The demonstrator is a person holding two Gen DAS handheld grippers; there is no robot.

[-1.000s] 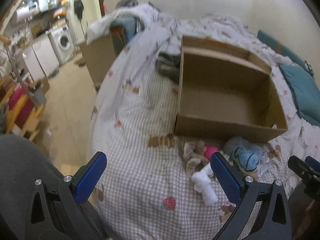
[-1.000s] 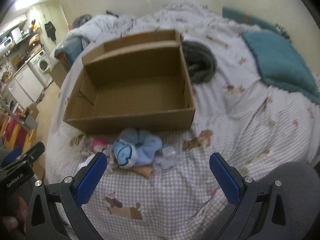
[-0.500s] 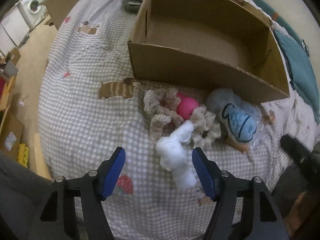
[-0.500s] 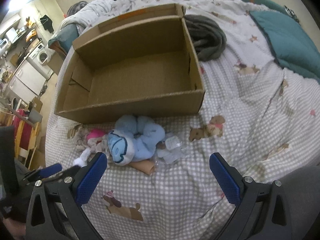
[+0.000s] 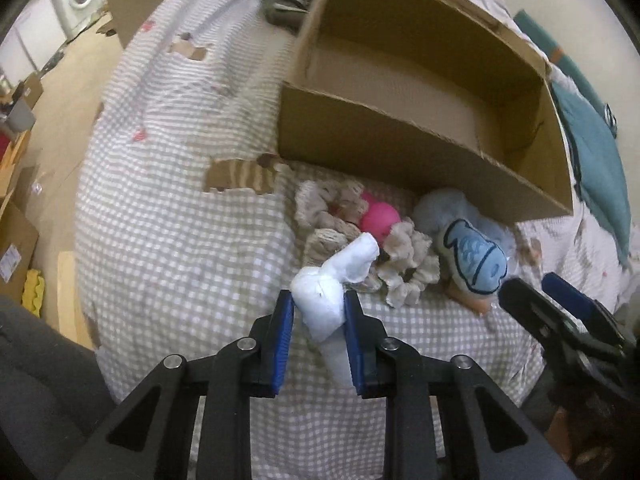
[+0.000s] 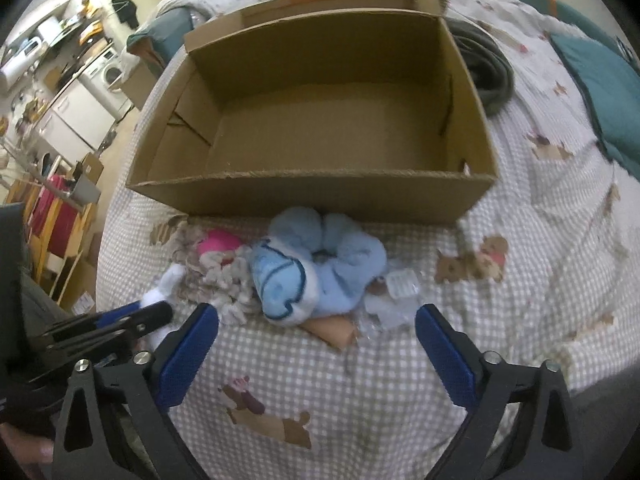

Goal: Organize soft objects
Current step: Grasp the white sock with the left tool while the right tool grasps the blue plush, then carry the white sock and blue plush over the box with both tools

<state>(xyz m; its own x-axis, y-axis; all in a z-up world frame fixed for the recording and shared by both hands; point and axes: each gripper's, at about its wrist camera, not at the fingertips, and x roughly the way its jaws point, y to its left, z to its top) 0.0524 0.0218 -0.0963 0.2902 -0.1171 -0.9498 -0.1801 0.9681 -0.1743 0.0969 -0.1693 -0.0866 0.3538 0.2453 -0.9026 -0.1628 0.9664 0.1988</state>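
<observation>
A pile of soft things lies on the checked bedspread in front of an open cardboard box [image 5: 400, 148] [image 6: 320, 196]. My left gripper [image 5: 319, 308] is shut on a white sock [image 5: 332, 284], whose far end rests against beige frilly scrunchies [image 5: 404, 264]. A pink ball [image 5: 378, 218] [image 6: 218, 244] sits among them. A light blue plush toy [image 5: 474, 256] [image 6: 316, 268] lies to the right. My right gripper [image 6: 316, 336] is open and empty just in front of the blue plush. The left gripper shows in the right wrist view [image 6: 132, 316].
A crumpled clear plastic wrapper [image 6: 394, 296] and a tan piece [image 6: 332, 330] lie beside the plush. A grey garment [image 6: 488, 64] lies behind the box. Teal cushions [image 6: 600, 92] are at the right. The bed's left edge drops to the floor [image 5: 52, 120].
My left gripper moved forward and closed on the white sock. My right gripper moved closer to the blue plush and stayed open.
</observation>
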